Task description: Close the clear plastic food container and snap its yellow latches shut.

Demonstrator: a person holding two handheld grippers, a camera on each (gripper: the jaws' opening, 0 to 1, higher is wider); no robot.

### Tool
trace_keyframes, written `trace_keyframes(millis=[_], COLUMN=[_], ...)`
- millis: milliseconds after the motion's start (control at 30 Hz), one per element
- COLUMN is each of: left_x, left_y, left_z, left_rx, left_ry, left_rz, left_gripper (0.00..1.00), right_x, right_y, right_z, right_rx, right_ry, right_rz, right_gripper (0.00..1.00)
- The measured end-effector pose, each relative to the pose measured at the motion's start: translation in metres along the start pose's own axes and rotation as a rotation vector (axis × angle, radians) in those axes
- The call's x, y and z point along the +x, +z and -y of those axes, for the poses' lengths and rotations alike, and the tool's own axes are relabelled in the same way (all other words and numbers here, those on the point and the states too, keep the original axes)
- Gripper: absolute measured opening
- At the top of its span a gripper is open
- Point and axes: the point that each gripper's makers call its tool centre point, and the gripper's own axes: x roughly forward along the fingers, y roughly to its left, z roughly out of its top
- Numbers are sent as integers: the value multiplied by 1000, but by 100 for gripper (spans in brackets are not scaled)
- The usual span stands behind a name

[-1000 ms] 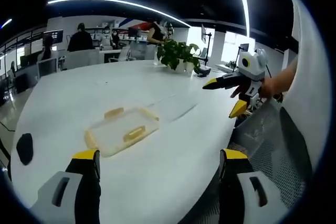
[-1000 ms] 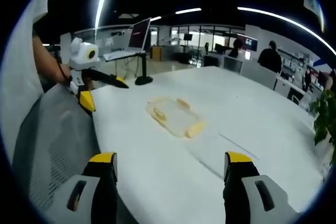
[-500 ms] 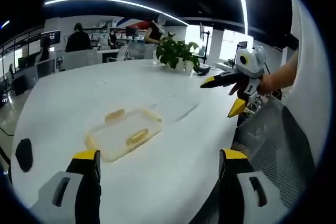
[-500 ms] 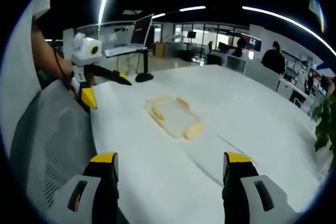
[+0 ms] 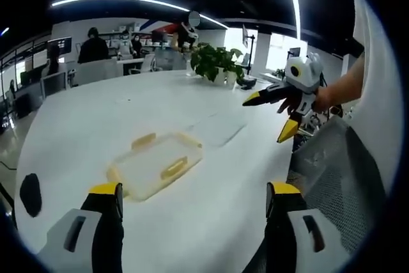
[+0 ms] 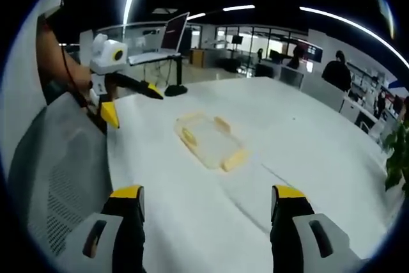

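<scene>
Left gripper view: the clear plastic food container (image 5: pixel 155 164) with yellow latches lies on the white bench (image 5: pixel 89 113), untouched, latches apparently still unsnapped. The left hand-held gripper (image 5: pixel 192 218) hovers near it, jaws wide apart, empty.

Right gripper view: the right hand-held gripper (image 6: pixel 208 212) is likewise spread, empty, short of the container (image 6: pixel 209 142).

Open office: white table (image 5: pixel 160 107), potted plant (image 5: pixel 214 63), mesh chair (image 6: pixel 54 158), ceiling light strips (image 5: pixel 121 1).

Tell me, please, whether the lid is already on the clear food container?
It seems so: the clear food container lies flat on the white table with the lid over it. Whether its yellow latches are snapped down, I cannot tell.
</scene>
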Motion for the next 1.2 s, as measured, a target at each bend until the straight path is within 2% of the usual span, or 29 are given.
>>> trace_keyframes(millis=[633, 900, 1000, 1200], left_x=[12, 17, 19, 22], left_y=[3, 1, 1, 0], left_z=[-16, -21, -23, -27], left_rx=[48, 57, 61, 84], left_ry=[-20, -26, -30, -38], left_rz=[-33, -43, -49, -65], left_gripper=[92, 92, 92, 91], right_x=[15, 24, 29, 36], right_y=[9, 7, 5, 9], right_z=[11, 13, 12, 15], right_rx=[-41, -56, -81, -96], right_ry=[26, 48, 68, 84], right_rz=[-6, -27, -52, -56], right_gripper=[80, 79, 75, 75])
